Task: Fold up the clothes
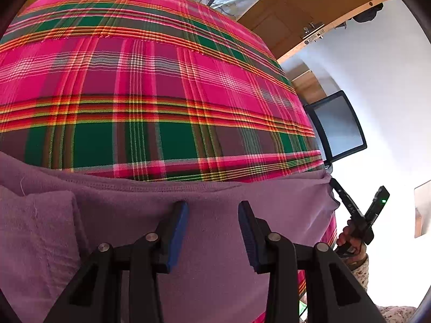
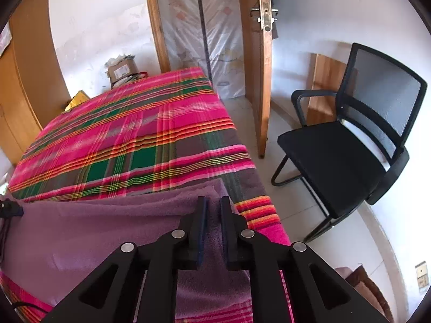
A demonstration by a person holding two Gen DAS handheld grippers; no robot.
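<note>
A purple fleece garment (image 1: 210, 215) lies spread on the near part of a bed covered by a pink, green and red plaid blanket (image 1: 150, 86). My left gripper (image 1: 212, 210) is open just above the garment's middle, nothing between its blue pads. A folded purple layer (image 1: 35, 231) lies at its left. My right gripper (image 2: 213, 207) is nearly closed on a raised ridge of the garment (image 2: 107, 231) near its right edge, at the bed's right side. The right gripper also shows in the left wrist view (image 1: 350, 210), at the garment's right corner.
A black mesh office chair (image 2: 347, 145) stands on the tiled floor right of the bed. A wooden door (image 2: 256, 62) is open beyond it. Boxes (image 2: 124, 70) sit at the bed's far end. A wooden wardrobe (image 2: 27, 80) is at the left.
</note>
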